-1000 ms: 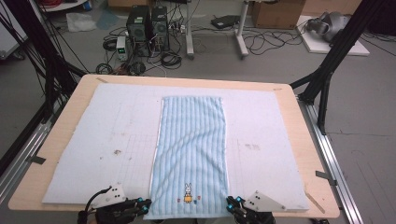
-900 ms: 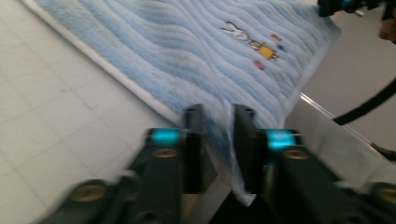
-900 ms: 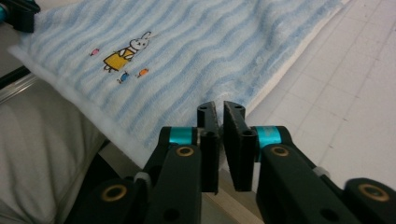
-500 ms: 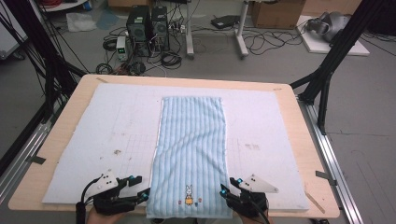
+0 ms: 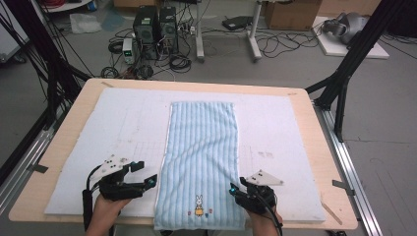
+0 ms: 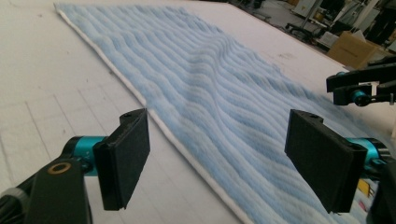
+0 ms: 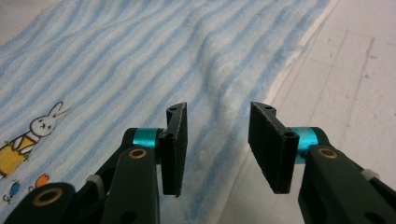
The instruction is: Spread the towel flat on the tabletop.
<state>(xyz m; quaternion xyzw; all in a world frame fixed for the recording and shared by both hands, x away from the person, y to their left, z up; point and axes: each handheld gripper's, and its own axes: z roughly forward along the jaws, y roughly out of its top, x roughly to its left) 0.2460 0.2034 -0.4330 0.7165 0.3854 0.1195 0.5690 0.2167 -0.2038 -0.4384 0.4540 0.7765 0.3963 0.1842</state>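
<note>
Because the blue striped towel (image 5: pixel 202 157) is soft, light terry lying flat down the middle of the white mat (image 5: pixel 123 128) on the bench (image 5: pixel 74 103), it should sag and fold wherever it is lifted, so pinching its near corners or long edges seems wisest. The left hand-held gripper (image 5: pixel 145 173), just off the towel's left edge, has just been opening and grips nothing. The right hand-held gripper (image 7: pixel 217 140) stands released over the right edge, its jaws having just narrowed slightly, nothing pinched between them.

Towel (image 5: pixel 202 157) lies on mat (image 5: pixel 123 123), between grippers.
</note>
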